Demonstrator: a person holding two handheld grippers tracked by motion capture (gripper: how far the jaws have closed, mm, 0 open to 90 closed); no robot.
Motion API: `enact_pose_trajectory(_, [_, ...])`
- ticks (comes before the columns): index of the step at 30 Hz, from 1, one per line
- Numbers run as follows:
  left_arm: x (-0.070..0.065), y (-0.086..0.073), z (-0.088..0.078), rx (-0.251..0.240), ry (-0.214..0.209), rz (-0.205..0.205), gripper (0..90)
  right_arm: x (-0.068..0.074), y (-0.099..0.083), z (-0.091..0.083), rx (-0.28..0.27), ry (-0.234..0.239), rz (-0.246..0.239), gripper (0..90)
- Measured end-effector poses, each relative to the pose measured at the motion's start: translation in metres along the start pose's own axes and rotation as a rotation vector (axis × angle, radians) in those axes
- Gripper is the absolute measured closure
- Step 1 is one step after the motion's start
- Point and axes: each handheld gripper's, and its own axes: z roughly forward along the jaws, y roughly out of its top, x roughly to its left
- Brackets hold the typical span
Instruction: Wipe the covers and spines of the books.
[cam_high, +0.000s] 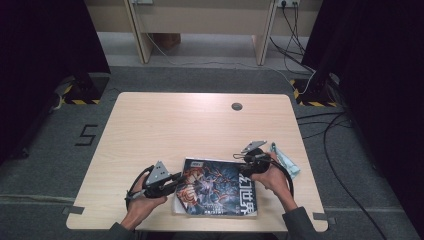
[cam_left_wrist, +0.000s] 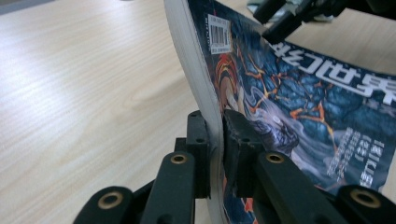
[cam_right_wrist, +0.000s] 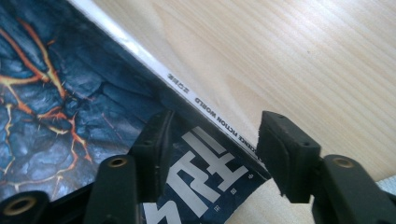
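Note:
A magazine (cam_high: 217, 187) with a dark blue and orange cover lies near the table's front edge. My left gripper (cam_high: 175, 181) is shut on its left edge. In the left gripper view the pads (cam_left_wrist: 215, 122) pinch the page block, and the magazine (cam_left_wrist: 289, 93) curls upward there. My right gripper (cam_high: 247, 167) is at the magazine's far right corner. In the right gripper view its jaws (cam_right_wrist: 215, 135) stand open astride the white spine (cam_right_wrist: 187, 93), one over the cover (cam_right_wrist: 56, 79) and one over bare wood. Nothing is pinched between them.
The light wooden table (cam_high: 175, 125) has a round cable hole (cam_high: 237, 106) near its far edge. A teal packet (cam_high: 286, 161) lies just right of my right gripper. Cables run over the floor at the right, and a wooden desk stands beyond the table.

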Motion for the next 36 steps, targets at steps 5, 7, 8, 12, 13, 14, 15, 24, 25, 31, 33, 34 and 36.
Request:
enact_pose_trajectory(5, [-0.003, -0.005, -0.001, 0.02, 0.005, 0.025, 81.4, -0.015, -0.004, -0.02, -0.066, -0.013, 0.082, 44.3])
enact_pose_trajectory(7, [-0.004, -0.006, -0.002, 0.021, -0.003, 0.023, 81.5, -0.024, -0.008, -0.03, -0.087, -0.035, 0.114, 43.9])
enact_pose_trajectory(8, [-0.004, -0.006, -0.002, 0.023, -0.004, 0.022, 81.5, -0.029, -0.012, -0.036, -0.091, -0.05, 0.127, 43.2])
enact_pose_trajectory(12, [-0.005, -0.008, -0.001, 0.039, -0.01, 0.026, 81.7, -0.044, -0.028, -0.047, -0.075, -0.089, 0.177, 41.8])
enact_pose_trajectory(13, [-0.006, -0.009, -0.001, 0.044, -0.014, 0.025, 81.7, -0.049, -0.032, -0.048, -0.067, -0.102, 0.185, 41.8])
enact_pose_trajectory(14, [-0.006, -0.009, -0.001, 0.049, -0.015, 0.025, 81.7, -0.055, -0.038, -0.049, -0.057, -0.109, 0.198, 41.8])
enact_pose_trajectory(15, [-0.006, -0.01, 0.0, 0.053, -0.019, 0.023, 81.7, -0.058, -0.04, -0.049, -0.055, -0.12, 0.21, 41.7])
enact_pose_trajectory(24, [-0.006, -0.01, 0.001, 0.06, -0.024, 0.005, 81.6, -0.082, -0.061, -0.049, -0.016, -0.18, 0.262, 46.1])
enact_pose_trajectory(25, [-0.006, -0.01, 0.001, 0.061, -0.023, 0.004, 81.6, -0.083, -0.063, -0.047, -0.014, -0.174, 0.262, 47.2])
enact_pose_trajectory(31, [-0.008, -0.01, 0.002, 0.059, -0.026, 0.002, 81.3, -0.086, -0.068, -0.032, 0.016, -0.187, 0.236, 54.3])
enact_pose_trajectory(33, [-0.008, -0.01, 0.002, 0.063, -0.027, 0.004, 81.2, -0.088, -0.07, -0.028, 0.03, -0.19, 0.239, 58.5])
enact_pose_trajectory(34, [-0.008, -0.01, 0.002, 0.062, -0.027, 0.002, 81.2, -0.088, -0.071, -0.025, 0.037, -0.184, 0.233, 60.2])
enact_pose_trajectory(36, [-0.007, -0.01, 0.002, 0.059, -0.028, -0.002, 81.1, -0.088, -0.074, -0.022, 0.028, -0.184, 0.219, 66.4])
